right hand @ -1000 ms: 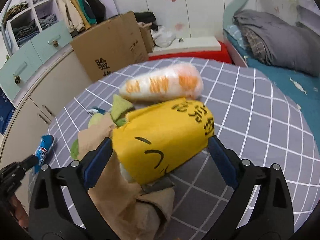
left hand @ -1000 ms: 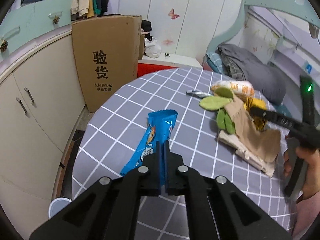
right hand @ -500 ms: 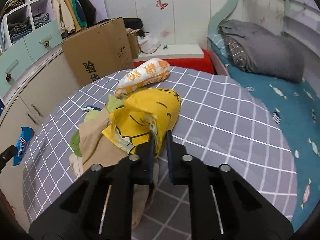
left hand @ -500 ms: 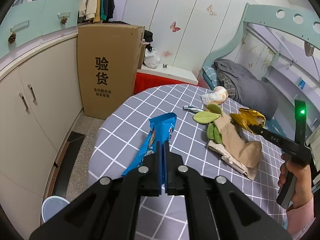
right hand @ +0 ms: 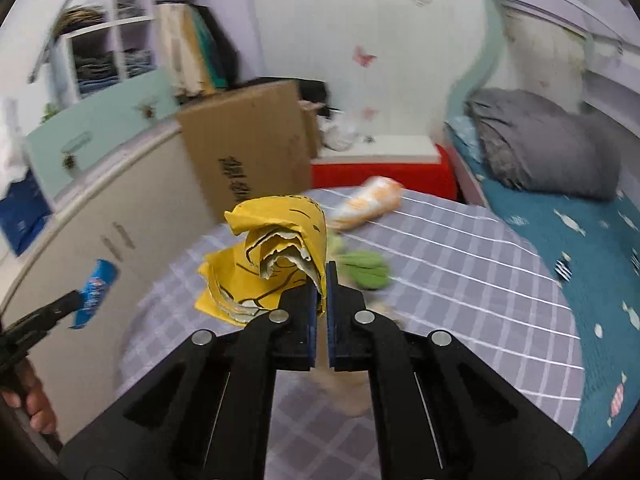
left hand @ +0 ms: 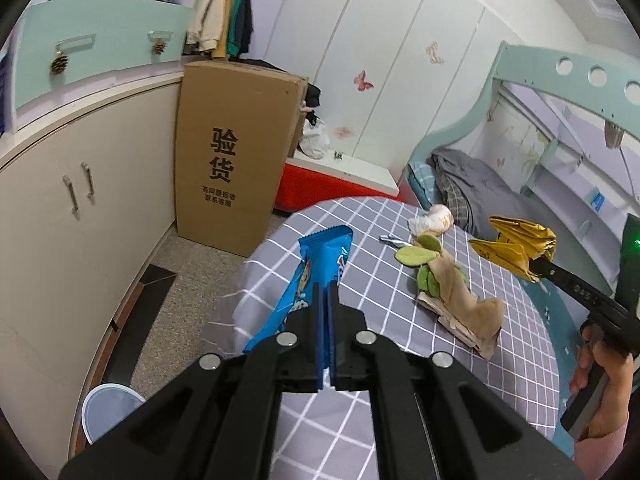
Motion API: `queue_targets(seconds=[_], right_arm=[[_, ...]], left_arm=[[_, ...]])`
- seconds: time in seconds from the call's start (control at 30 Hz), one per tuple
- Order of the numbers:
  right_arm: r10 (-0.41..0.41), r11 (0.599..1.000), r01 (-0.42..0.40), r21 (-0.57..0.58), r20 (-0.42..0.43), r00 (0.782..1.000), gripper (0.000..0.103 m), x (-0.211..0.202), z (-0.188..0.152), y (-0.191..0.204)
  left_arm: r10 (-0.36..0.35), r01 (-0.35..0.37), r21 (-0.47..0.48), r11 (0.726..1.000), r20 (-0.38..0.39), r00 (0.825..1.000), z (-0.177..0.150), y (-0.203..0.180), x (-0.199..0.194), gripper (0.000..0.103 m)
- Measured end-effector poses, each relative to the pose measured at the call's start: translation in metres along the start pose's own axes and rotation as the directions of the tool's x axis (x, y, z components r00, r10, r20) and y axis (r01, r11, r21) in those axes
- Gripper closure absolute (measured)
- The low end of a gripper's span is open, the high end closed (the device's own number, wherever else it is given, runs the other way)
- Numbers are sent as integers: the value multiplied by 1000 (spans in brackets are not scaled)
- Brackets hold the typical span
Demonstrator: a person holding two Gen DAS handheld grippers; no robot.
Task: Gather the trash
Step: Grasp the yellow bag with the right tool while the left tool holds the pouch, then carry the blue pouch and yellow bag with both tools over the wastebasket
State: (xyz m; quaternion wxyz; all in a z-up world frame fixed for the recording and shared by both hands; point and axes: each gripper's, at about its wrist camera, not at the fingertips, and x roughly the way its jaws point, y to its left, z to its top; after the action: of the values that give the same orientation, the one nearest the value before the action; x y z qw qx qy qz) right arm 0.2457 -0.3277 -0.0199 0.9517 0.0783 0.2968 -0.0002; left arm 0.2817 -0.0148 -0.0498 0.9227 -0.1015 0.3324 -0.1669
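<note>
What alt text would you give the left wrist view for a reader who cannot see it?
The left gripper is shut on a blue snack wrapper, held above a round checked table. At right, the right gripper pinches a crumpled yellow bag; a white bin sits on the floor.

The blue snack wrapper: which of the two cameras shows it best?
The left wrist view. There the blue snack wrapper fills the centre, sharp, pinched in the left gripper above the checked table. The right wrist view shows it only small and blurred at the far left.
</note>
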Motion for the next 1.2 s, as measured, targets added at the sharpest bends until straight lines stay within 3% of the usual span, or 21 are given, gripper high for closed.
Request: queue_targets(seconds=[0.23, 0.37, 0.57, 0.83, 1.07, 1.1, 1.17, 1.2], right_arm=[[170, 978, -171, -120, -13, 985, 99, -2, -7, 106], [265, 947, -273, -171, -70, 962, 99, 13, -22, 172], [345, 893, -383, -235, -187, 920, 99, 48, -62, 269], [345, 839, -463, -287, -377, 859, 99, 105, -148, 371], [290, 825, -474, -309, -487, 823, 99, 152, -209, 425], [285, 825, -474, -307, -498, 819, 99, 156, -214, 429], [268, 825, -471, -312, -518, 812, 99, 165, -225, 433], [262, 825, -472, -312, -529, 807, 99, 169, -228, 434]], left_arm=[[53, -50, -69, 996, 43, 998, -6, 58, -42, 102], [104, -96, -140, 986, 50, 993, -17, 107, -64, 102], [198, -189, -227, 955, 16, 980, -42, 181, -84, 102], [278, -303, -347, 887, -121, 953, -95, 282, -79, 101], [286, -363, -406, 839, -239, 928, -130, 340, -53, 99], [287, -369, -412, 833, -249, 925, -133, 343, -51, 95], [288, -384, -429, 818, -274, 918, -141, 355, -46, 69], [299, -400, -434, 808, -282, 911, -145, 359, -45, 47]])
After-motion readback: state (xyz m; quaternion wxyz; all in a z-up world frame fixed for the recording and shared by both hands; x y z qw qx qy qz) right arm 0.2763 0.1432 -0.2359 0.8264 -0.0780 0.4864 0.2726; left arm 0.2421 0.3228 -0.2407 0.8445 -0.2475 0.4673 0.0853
